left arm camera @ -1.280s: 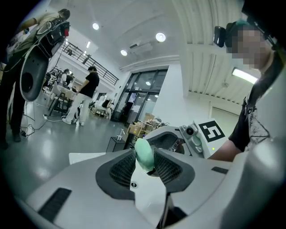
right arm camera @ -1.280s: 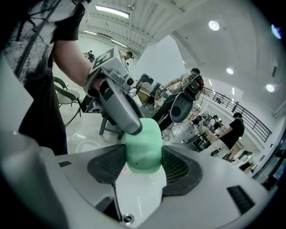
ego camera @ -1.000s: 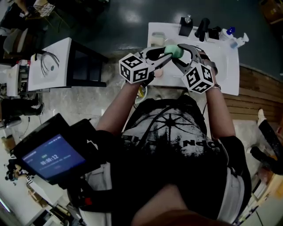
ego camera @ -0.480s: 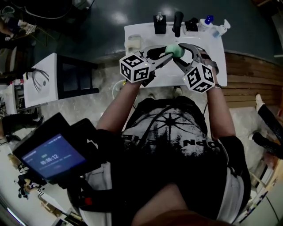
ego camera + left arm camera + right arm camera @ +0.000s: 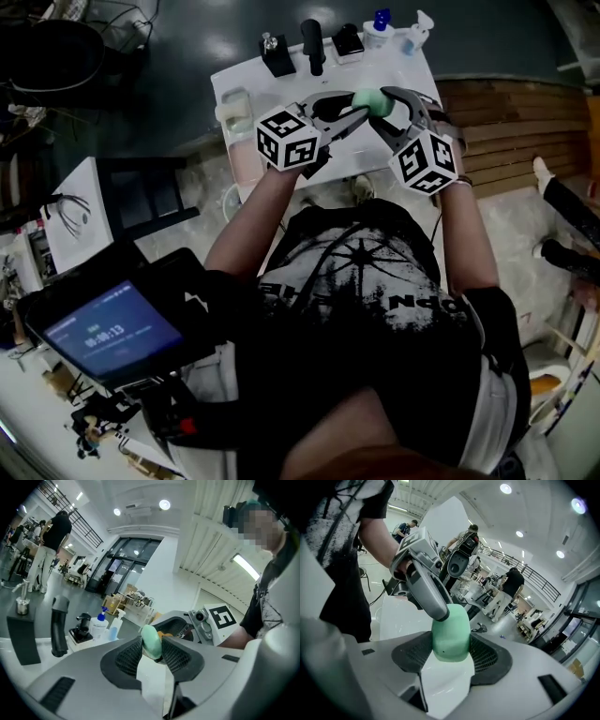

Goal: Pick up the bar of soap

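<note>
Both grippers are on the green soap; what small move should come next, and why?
Probably open the left gripper and leave the soap with the right gripper. Both are clamped on it and it hangs clear above the white table, so one grip seems enough.

Dark grey floor (image 5: 178, 66) fills 11 to 12 o'clock of the head view. Wooden planks (image 5: 511, 131) lie at 2 o'clock, and a white side table (image 5: 80, 244) stands at 9. A white bench (image 5: 246, 75) sits at 12. Round ceiling lights (image 5: 164, 504) shine above tall glazed doors (image 5: 117, 569).
</note>
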Demonstrator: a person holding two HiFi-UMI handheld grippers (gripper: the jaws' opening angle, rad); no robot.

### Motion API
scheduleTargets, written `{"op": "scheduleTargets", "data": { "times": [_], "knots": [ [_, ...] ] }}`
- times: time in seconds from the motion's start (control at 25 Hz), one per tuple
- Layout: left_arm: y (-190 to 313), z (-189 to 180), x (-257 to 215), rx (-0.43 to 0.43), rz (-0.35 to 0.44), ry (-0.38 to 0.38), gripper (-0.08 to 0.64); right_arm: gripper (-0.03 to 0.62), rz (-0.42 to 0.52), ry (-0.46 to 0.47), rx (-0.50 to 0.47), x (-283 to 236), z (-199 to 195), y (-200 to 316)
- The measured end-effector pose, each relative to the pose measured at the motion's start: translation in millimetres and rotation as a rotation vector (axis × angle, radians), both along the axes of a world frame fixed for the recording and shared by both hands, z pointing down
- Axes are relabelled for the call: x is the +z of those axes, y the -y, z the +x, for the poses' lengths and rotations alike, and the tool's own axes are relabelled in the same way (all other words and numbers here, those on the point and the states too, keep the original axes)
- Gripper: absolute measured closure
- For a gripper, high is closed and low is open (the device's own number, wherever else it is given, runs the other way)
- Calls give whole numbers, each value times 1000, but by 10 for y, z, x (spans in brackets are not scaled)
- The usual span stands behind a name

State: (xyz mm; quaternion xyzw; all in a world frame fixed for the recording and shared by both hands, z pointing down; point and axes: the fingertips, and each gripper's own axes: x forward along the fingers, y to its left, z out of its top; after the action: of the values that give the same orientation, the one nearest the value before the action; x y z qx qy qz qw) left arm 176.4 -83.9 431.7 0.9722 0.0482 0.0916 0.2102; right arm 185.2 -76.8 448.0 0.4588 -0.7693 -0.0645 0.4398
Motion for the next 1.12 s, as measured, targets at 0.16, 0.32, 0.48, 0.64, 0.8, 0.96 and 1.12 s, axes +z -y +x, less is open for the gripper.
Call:
{"op": "scheduleTargets", "data": {
  "times": [0.16, 0.32, 0.48, 0.64, 0.8, 0.96, 1.12],
  "knots": [
    [-154, 293, -20, 53, 1, 4, 422, 332, -5, -3, 51, -17, 289, -159],
    [-262, 557, 28, 92, -1, 7, 422, 333, -11, -7, 84, 29, 551, -270],
    [-358, 769, 44, 128, -4, 6, 422, 333, -19, -12, 114, 45, 761, -368],
    [-410, 944, 78, 151, -4, 7, 422, 333, -24, -14, 134, 80, 934, -421],
    [-458, 1086, 138, 167, -6, 13, 421, 333, -35, -12, 149, 140, 1074, -470],
    [-532, 1178, 204, 186, -24, 29, 420, 332, -62, 4, 164, 205, 1162, -548],
    [-635, 1262, 325, 211, -42, 62, 420, 333, -105, 6, 173, 322, 1240, -657]
  ]
}}
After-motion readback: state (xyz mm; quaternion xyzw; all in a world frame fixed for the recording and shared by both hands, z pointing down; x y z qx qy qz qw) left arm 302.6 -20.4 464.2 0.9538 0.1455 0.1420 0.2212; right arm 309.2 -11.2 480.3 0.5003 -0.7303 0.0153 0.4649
